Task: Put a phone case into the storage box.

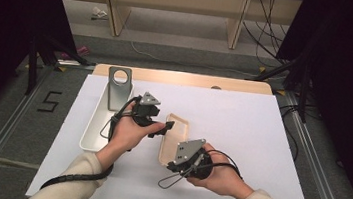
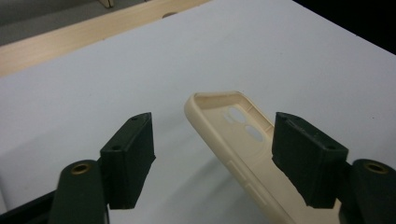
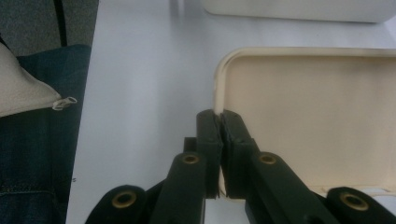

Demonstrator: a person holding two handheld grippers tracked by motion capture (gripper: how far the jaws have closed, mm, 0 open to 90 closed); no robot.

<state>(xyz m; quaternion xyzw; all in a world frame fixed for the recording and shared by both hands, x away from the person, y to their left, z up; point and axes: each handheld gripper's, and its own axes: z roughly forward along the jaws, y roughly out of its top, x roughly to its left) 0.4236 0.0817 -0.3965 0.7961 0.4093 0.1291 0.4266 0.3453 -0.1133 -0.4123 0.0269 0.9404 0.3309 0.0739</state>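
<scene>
The right tongs (image 3: 219,122) pinched the near rim of the phone case (image 1: 175,137) mid-counter (image 1: 240,137), while the left tongs (image 2: 212,154) were loose around its far end, probably needing to squeeze next.

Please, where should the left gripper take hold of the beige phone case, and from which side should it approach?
Probably the free end by the camera cut-outs. The phone case is tilted, its near edge pinched by the right gripper. The left gripper already straddles the long side wall, open, so closing across that thin wall from the person's left side seems best.
</scene>
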